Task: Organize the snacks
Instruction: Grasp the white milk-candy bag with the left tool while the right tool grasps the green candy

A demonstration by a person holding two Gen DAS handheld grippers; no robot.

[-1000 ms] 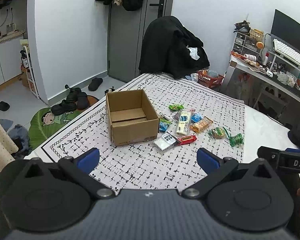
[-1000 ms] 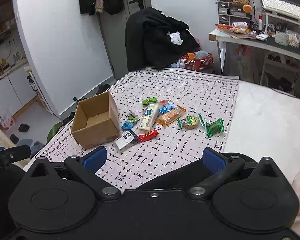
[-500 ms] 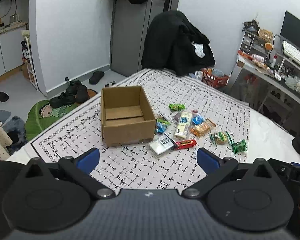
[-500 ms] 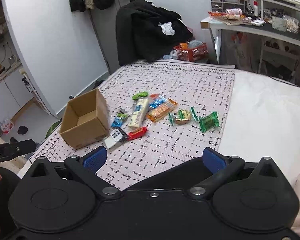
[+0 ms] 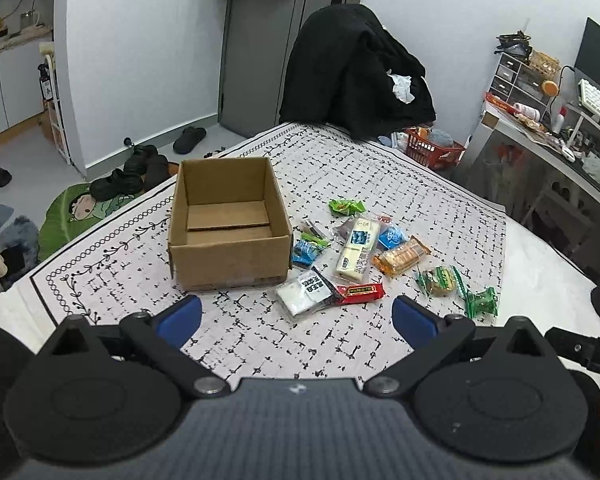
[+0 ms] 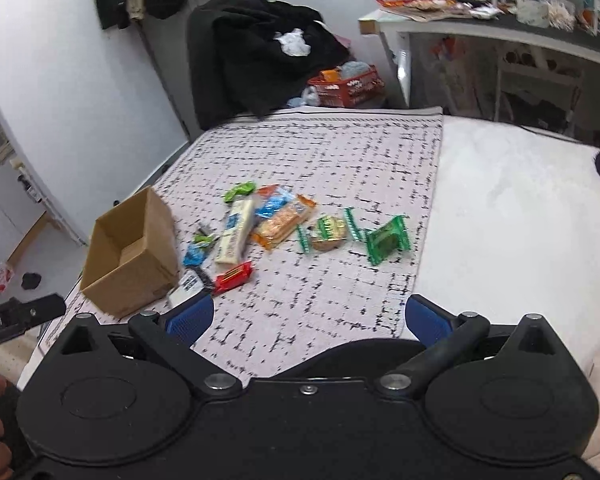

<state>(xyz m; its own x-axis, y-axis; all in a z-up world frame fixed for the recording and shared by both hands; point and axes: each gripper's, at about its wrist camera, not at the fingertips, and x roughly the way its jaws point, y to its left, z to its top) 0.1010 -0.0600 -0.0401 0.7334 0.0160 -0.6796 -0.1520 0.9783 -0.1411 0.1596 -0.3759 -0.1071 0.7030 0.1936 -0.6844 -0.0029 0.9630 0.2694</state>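
An open, empty cardboard box point(image 5: 228, 224) stands on the patterned cloth point(image 5: 260, 344); it also shows in the right wrist view point(image 6: 130, 258). Several wrapped snacks lie to its right: a long white bar point(image 5: 358, 248), an orange cracker pack point(image 5: 400, 256), a red bar point(image 5: 360, 292), a white-and-black pack point(image 5: 306, 292), two green sweets point(image 5: 480, 302). In the right wrist view I see the green sweets point(image 6: 386, 240), the cracker pack point(image 6: 284, 226) and the red bar point(image 6: 234, 276). My left gripper point(image 5: 298, 318) is open and empty, short of the snacks. My right gripper point(image 6: 308, 320) is open and empty above the cloth's near edge.
A chair draped with black clothes point(image 5: 356, 68) stands at the table's far end, a red basket point(image 5: 432, 148) beside it. A cluttered desk point(image 5: 548, 132) is at the right. Shoes point(image 5: 136, 168) lie on the floor at the left. White tabletop point(image 6: 500, 220) lies right of the cloth.
Both grippers have moved forward and lower toward the table; the box and snacks appear larger. The right wrist view has tilted down and turned. Nothing was grasped.
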